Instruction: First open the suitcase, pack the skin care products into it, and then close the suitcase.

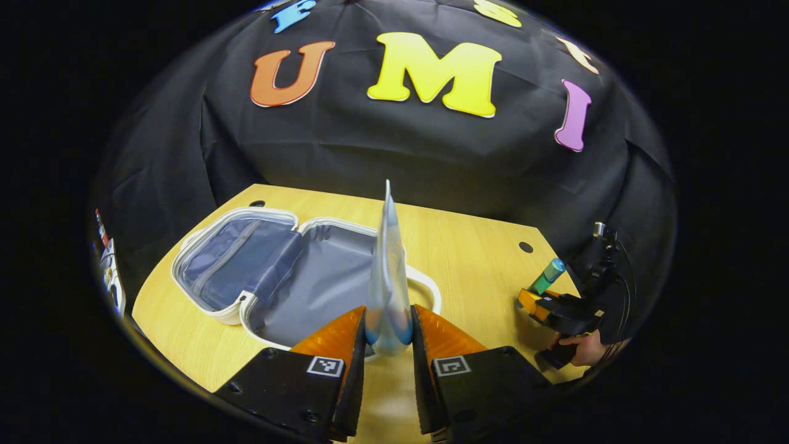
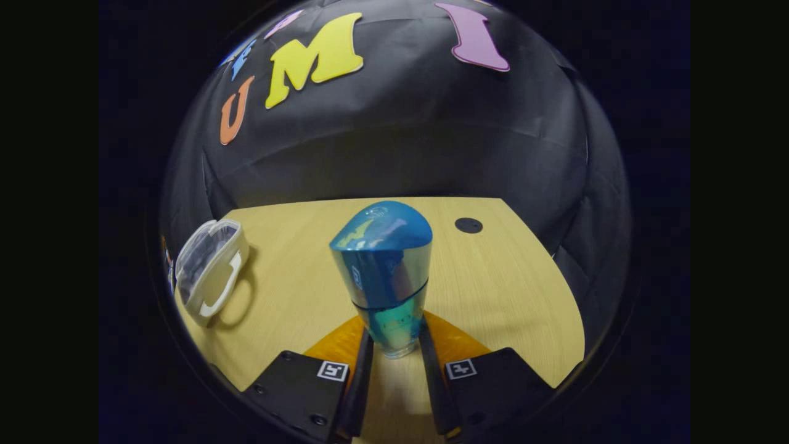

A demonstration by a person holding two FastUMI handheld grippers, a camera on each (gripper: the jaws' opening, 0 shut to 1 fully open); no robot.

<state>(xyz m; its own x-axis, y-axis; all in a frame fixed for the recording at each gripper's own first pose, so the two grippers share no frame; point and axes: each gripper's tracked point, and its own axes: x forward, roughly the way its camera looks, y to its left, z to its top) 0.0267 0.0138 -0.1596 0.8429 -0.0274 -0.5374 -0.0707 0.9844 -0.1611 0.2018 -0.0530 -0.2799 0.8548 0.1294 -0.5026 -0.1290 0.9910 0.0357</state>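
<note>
The small suitcase (image 1: 290,277) lies open on the wooden table, its blue-lined lid folded back to the left and its grey tub empty. My left gripper (image 1: 387,336) is shut on a flat pale blue tube (image 1: 387,271), which stands edge-on over the suitcase's near right rim. In the right gripper view, my right gripper (image 2: 394,345) is shut on a blue-capped green bottle (image 2: 385,271) held upright above the table. That same bottle (image 1: 547,275) and right gripper (image 1: 542,305) show at the far right of the left gripper view. The suitcase (image 2: 206,271) sits far left in the right gripper view.
The wooden table (image 1: 481,259) has a round cable hole (image 1: 526,247) near its back right, and a hole (image 2: 468,225) shows in the right gripper view. A hand (image 1: 585,348) holds the right gripper. Coloured objects (image 1: 108,265) lie at the far left edge.
</note>
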